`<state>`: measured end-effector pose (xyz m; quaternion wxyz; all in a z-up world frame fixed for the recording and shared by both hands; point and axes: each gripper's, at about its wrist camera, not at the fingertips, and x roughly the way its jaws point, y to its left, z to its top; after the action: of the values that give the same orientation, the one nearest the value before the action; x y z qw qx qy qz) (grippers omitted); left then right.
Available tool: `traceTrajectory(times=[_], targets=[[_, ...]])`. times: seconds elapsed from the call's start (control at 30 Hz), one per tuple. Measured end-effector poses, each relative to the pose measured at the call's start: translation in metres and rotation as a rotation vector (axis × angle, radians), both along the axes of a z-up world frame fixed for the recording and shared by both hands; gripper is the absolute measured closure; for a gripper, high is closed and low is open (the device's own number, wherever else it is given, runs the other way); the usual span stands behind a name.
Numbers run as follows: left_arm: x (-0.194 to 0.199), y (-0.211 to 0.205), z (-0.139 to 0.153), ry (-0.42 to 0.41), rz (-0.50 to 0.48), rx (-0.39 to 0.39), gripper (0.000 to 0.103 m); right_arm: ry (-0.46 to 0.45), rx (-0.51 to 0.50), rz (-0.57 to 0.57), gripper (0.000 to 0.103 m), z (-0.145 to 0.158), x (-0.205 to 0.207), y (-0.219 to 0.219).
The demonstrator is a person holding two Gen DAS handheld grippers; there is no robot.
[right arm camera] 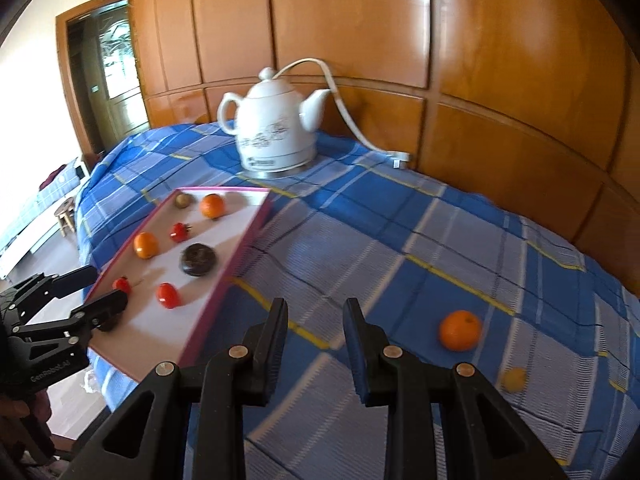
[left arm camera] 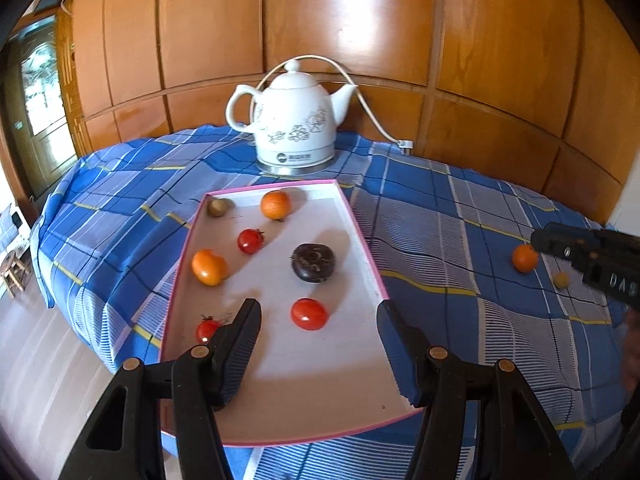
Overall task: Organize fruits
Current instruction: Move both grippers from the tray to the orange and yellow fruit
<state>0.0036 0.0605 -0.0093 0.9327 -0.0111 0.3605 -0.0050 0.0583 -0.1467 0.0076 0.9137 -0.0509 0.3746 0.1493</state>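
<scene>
Though blurred, round glossy orange [right arm camera: 460, 331]

I see a tabletop [right arm camera: 360, 216] with a blue checked cloth. On it sit a tray [left arm camera: 362, 236], a white kettle [left arm camera: 294, 120], an orange [right arm camera: 459, 330] and a small yellow fruit [right arm camera: 514, 380].

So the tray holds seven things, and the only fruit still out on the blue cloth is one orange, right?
Not quite. The tray does hold seven things, but two fruits are still out on the blue cloth: the orange and a small yellowish fruit just beyond it. The right wrist view shows both, and the left wrist view shows them too.
</scene>
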Motion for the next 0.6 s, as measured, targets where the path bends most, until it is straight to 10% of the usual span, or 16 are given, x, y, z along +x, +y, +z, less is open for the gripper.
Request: traceTrajectory(times=[0.6], targets=[[0.023, -0.067, 0.004, 0.049, -0.179, 0.014, 0.042, 0.037, -0.024, -0.258, 0.074, 0.013, 0.021, -0.145]])
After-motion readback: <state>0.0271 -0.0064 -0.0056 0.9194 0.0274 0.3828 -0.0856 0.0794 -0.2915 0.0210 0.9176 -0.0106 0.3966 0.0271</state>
